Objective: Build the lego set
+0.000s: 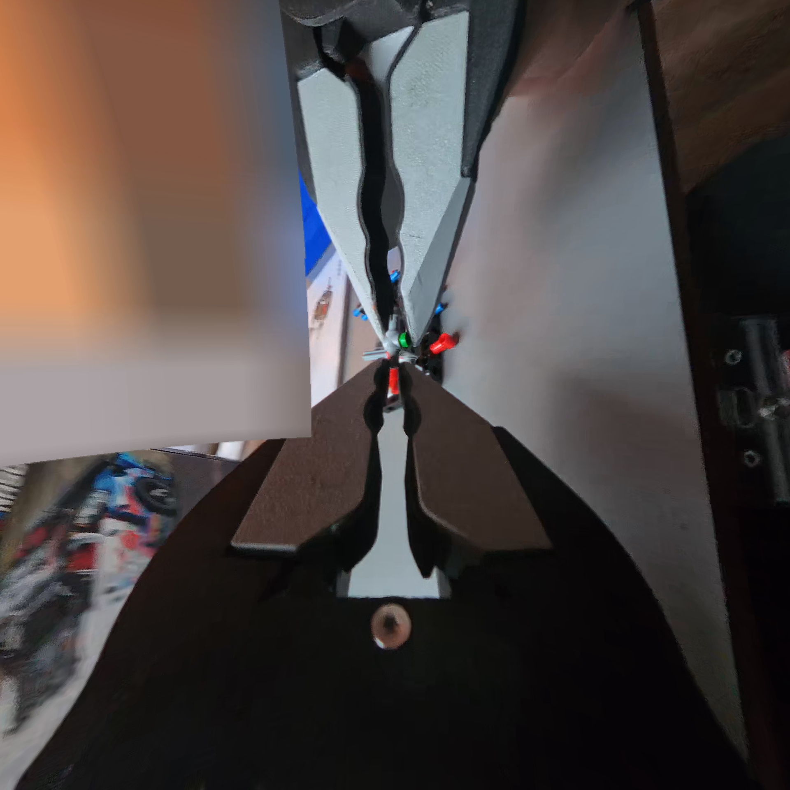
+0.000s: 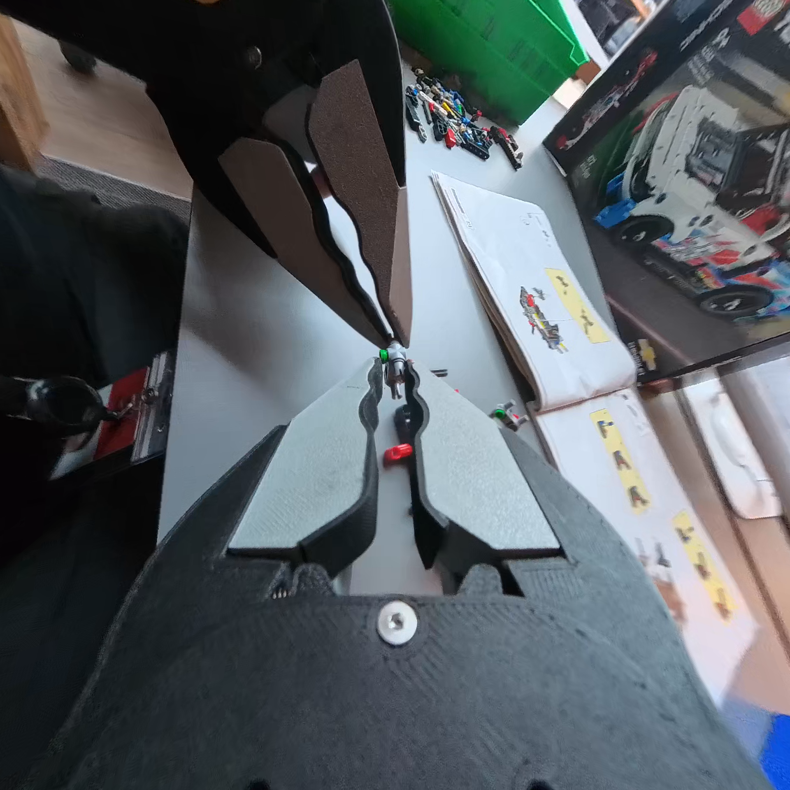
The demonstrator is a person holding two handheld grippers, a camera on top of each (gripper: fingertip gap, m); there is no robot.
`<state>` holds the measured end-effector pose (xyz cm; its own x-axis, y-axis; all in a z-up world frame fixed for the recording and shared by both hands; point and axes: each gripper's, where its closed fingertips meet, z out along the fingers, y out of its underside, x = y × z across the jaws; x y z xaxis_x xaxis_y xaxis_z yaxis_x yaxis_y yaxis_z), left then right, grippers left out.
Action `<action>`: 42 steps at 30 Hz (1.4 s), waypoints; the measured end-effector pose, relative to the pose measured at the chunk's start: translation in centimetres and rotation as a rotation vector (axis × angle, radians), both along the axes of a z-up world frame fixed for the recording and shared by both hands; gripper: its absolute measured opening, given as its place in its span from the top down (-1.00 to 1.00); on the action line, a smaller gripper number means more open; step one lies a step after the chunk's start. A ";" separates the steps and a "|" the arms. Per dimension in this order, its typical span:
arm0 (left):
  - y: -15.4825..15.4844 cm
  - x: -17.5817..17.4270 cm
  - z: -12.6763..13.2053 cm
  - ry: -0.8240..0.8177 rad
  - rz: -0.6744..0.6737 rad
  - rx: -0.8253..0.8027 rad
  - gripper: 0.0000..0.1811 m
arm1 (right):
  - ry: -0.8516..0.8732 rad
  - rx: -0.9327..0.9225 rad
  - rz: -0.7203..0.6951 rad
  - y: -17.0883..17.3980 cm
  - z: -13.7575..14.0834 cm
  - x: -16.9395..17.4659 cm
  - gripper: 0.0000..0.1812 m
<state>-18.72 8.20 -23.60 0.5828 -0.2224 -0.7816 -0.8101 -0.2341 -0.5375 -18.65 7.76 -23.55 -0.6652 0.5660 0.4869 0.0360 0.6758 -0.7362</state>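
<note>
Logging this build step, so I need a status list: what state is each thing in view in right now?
Left gripper: shut on the grey assembly.
Right gripper: shut on the grey assembly.
Grey assembly: held in the air between both tips.
Red piece: loose on the table.
Manual: lying open.
Parts pile: scattered, unsorted.
Set box: propped on its side.

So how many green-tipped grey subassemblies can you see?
2. One green-tipped grey subassembly is pinched between the left tool and right tool; the other lies beside the open instruction booklet. Others may be hidden.
</note>
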 end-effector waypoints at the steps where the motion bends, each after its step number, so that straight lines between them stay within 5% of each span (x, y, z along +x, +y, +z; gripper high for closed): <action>1: 0.1 -0.2 0.0 -0.093 -0.001 -0.014 0.98 | -0.025 -0.056 -0.005 0.1 0.1 -0.3 0.90; 6: 0.9 -2.0 0.5 -0.703 0.071 -0.111 0.98 | -0.101 -0.275 -0.078 1.7 1.2 -1.4 0.67; 10: 0.8 -3.0 0.4 -1.080 0.121 -0.147 0.99 | -0.141 -0.267 -0.163 2.5 0.1 -1.4 0.66; 17: 0.6 -1.9 0.7 -1.521 0.147 -0.114 0.98 | 0.110 0.010 -0.313 1.8 1.0 -1.6 0.70; 22: 0.2 -1.0 1.1 -1.751 0.137 -0.092 0.98 | 0.132 -0.032 -0.345 0.6 1.6 -1.2 0.68; 37: 0.0 -0.4 0.6 -1.857 0.136 -0.106 0.97 | 0.034 -0.118 -0.328 0.6 0.7 -1.3 0.75; 42: -0.3 -1.2 0.3 -1.694 0.137 -0.142 0.97 | -0.057 -0.195 -0.333 1.2 0.0 -1.7 0.75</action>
